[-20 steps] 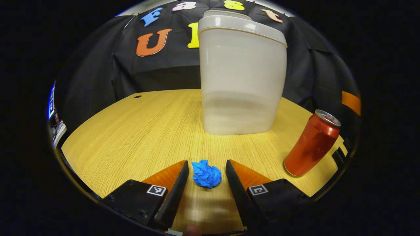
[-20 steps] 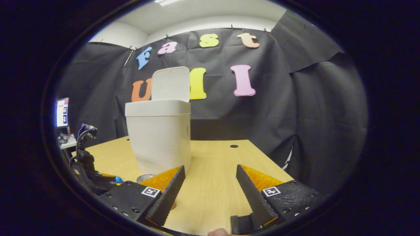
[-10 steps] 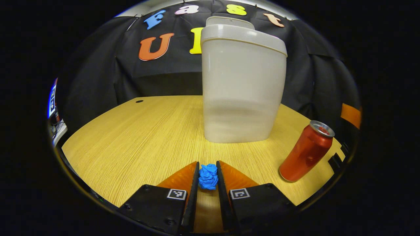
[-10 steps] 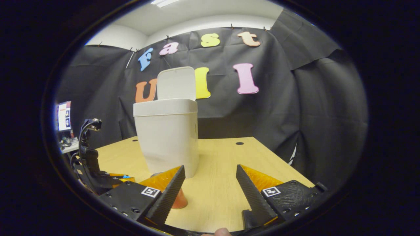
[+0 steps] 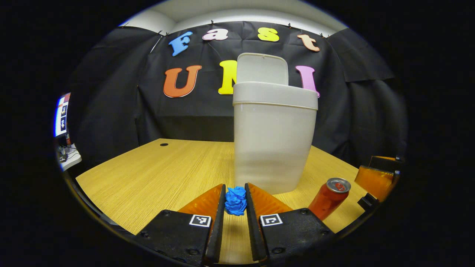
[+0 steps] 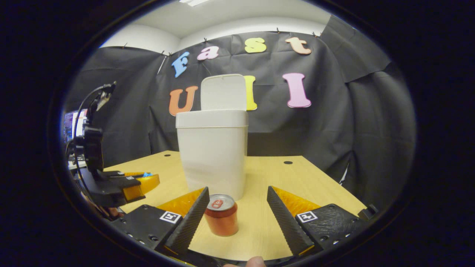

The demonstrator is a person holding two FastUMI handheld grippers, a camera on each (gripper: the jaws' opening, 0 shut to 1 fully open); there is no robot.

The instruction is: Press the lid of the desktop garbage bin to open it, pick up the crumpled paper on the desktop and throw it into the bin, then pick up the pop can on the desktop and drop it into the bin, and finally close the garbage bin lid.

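Left gripper clamped tight on the blue paper ball, held above the table in front of the bin, lid up. Right gripper wide open, nothing gripped, can upright btwn its fingers, near the bin.

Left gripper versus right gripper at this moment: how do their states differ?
The left gripper is shut on the blue crumpled paper, both fingers pressing it; the right gripper is open and holds nothing. The left gripper's load is off the table; the red pop can stands upright on the table between the right gripper's fingers, ungripped. Both face the white bin, whose lid stands open.
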